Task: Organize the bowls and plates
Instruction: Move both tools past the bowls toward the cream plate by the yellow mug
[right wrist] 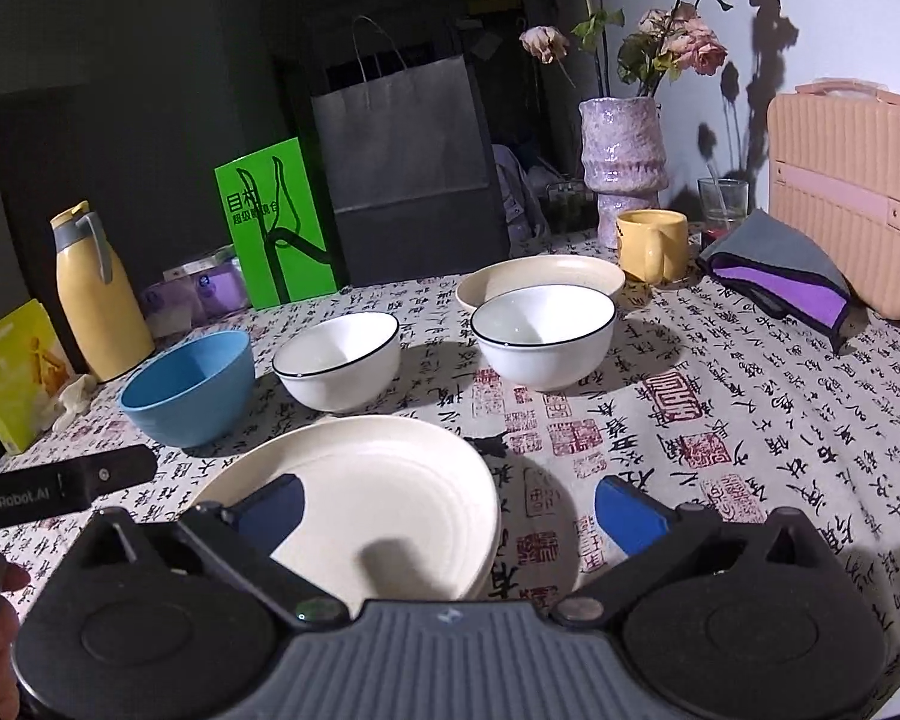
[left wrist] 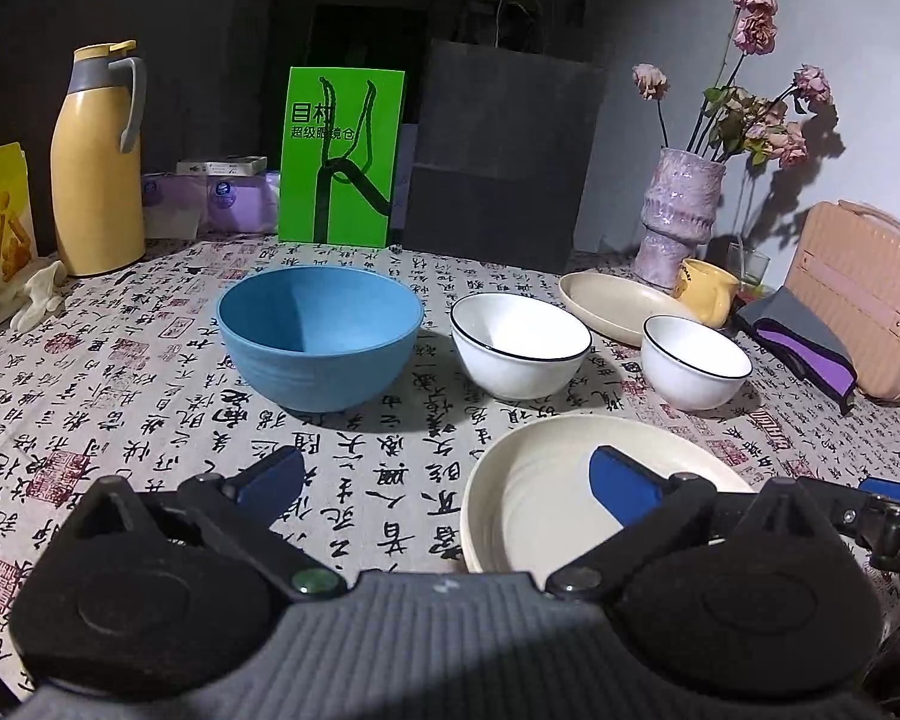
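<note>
A blue bowl (left wrist: 318, 339) (right wrist: 189, 390) stands left on the table. Two white bowls with dark rims stand to its right: one in the middle (left wrist: 519, 345) (right wrist: 337, 360), one further right (left wrist: 693, 369) (right wrist: 543, 339). A cream plate (left wrist: 546, 504) (right wrist: 390, 492) lies near the front. A beige plate (left wrist: 615, 303) (right wrist: 534, 279) lies behind the white bowls. My left gripper (left wrist: 450, 480) is open and empty, its right finger over the cream plate. My right gripper (right wrist: 450, 510) is open and empty, its left finger over the same plate.
At the back stand a yellow thermos (left wrist: 93, 168), a green box (left wrist: 339, 156), a dark paper bag (left wrist: 498, 150), a pink vase with dried roses (left wrist: 678, 216), a yellow mug (right wrist: 654, 243), a pink case (right wrist: 852, 198) and a grey-purple cloth (right wrist: 780, 279).
</note>
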Demonstrator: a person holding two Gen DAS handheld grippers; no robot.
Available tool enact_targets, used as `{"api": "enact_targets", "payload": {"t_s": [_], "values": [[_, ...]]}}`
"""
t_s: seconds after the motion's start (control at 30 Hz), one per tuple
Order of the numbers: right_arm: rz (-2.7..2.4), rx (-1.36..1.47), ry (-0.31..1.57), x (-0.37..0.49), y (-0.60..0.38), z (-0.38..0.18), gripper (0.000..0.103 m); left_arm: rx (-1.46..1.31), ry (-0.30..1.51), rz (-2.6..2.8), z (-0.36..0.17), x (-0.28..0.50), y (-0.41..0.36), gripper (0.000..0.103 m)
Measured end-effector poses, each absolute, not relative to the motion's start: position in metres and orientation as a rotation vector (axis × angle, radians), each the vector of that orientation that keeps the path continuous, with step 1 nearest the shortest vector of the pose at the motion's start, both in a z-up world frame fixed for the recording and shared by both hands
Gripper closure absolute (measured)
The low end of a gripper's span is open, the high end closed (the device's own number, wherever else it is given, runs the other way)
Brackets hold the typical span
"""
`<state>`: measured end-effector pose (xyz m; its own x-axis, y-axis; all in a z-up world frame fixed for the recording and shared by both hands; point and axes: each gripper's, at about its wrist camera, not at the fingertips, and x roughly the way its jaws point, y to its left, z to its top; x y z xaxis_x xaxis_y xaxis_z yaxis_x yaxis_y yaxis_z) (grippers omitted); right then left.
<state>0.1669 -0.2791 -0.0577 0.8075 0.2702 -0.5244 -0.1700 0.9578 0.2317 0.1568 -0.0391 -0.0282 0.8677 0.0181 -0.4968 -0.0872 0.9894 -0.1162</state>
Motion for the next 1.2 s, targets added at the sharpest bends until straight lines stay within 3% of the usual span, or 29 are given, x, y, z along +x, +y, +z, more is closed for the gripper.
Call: {"api": "enact_targets", "payload": {"t_s": [0.47,1.2], "values": [[0.224,0.177,0.596,0.185,-0.304,-0.051,0.000,-0.140,0.531,0.010,-0.013,0.177,-0.040,0.000],[0.284,0.198,0.579,0.284,-0.367,0.010,0.000,-0.177,0.559,-0.097,0.044,0.267,-0.107,0.000]]}}
